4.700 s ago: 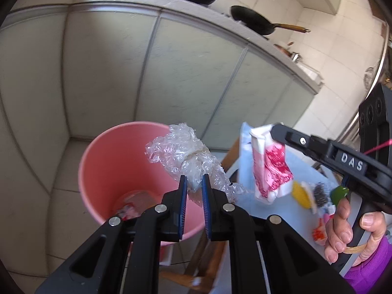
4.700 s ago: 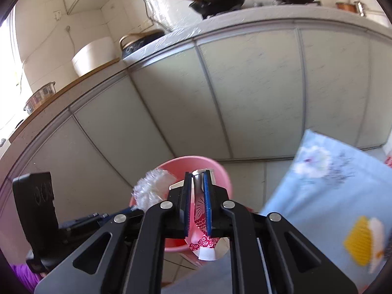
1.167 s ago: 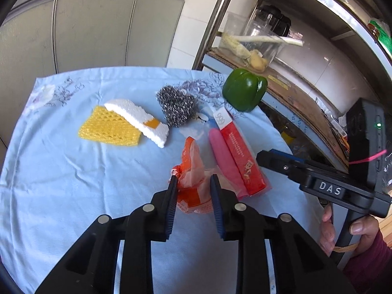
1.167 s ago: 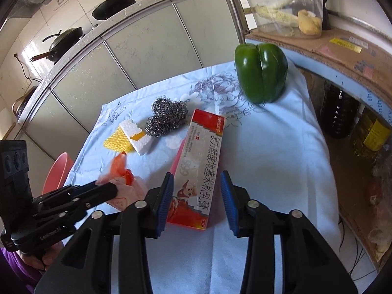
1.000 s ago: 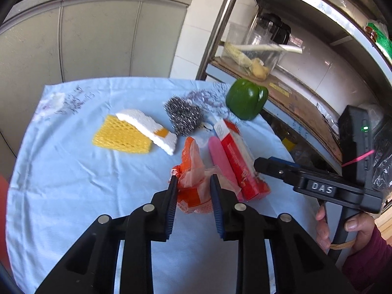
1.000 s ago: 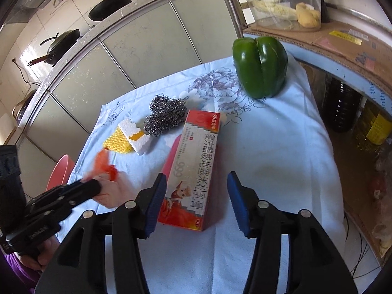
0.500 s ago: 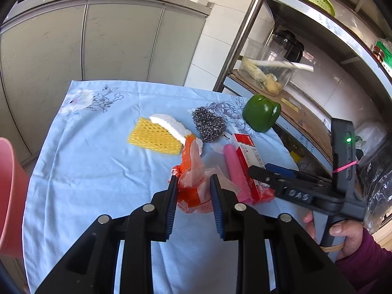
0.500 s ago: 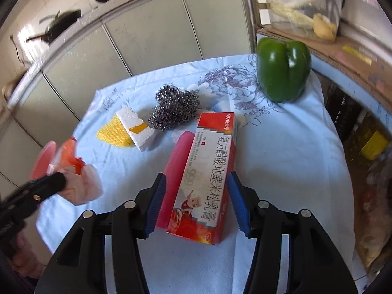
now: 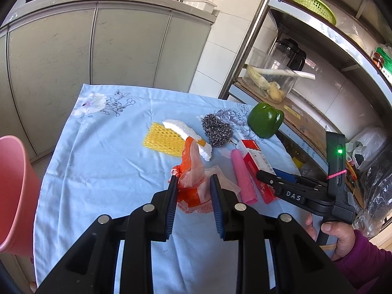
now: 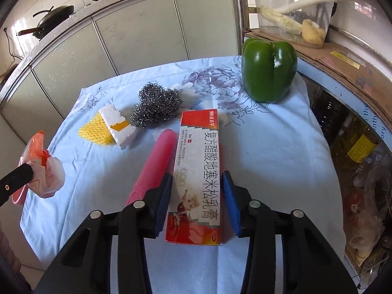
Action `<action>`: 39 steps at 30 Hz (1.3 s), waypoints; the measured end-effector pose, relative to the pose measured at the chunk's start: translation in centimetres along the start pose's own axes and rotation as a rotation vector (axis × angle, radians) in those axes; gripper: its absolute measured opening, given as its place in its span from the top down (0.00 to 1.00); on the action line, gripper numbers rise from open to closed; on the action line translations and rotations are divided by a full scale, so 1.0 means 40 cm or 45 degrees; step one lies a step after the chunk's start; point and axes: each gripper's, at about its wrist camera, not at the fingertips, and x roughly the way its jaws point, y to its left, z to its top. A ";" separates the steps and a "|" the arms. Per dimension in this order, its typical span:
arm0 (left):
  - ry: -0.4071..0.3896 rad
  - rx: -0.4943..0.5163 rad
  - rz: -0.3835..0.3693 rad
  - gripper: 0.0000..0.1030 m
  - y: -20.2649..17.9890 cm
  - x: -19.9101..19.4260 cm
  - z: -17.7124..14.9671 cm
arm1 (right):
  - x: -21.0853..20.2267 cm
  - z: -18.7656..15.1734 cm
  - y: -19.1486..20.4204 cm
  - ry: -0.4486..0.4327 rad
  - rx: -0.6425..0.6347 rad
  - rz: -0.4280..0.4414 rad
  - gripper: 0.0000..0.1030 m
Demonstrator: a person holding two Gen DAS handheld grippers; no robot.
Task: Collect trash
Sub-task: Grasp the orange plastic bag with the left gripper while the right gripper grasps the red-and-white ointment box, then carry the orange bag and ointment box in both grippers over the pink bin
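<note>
Two grippers working. Left gripper clamps a crumpled orange-and-clear plastic bag, lifted above the tablecloth. Right gripper, marked "DAS", is closing around a red-and-white carton labelled "999", Chinese print, near the cloth's right edge, pads not touching.

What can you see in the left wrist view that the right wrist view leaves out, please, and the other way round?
Only the left wrist view shows the green basket on the shelf and the person's hand.

Only the right wrist view shows the woks on the counter and the printed face of the red box between the closing right gripper's jaws.

Both show the orange bag held in the left gripper, the green pepper and the steel scourer.
</note>
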 end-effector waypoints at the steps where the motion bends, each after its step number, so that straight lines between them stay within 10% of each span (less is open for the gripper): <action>1: -0.003 -0.003 0.001 0.75 0.002 -0.002 0.001 | -0.004 0.000 0.000 -0.007 0.002 0.001 0.59; 19: -0.125 -0.103 0.071 0.75 0.097 -0.099 0.008 | -0.132 0.047 0.121 -0.182 -0.081 0.178 0.59; 39: -0.293 -0.351 0.359 0.75 0.336 -0.305 -0.038 | -0.089 0.072 0.559 -0.088 -0.452 0.546 0.59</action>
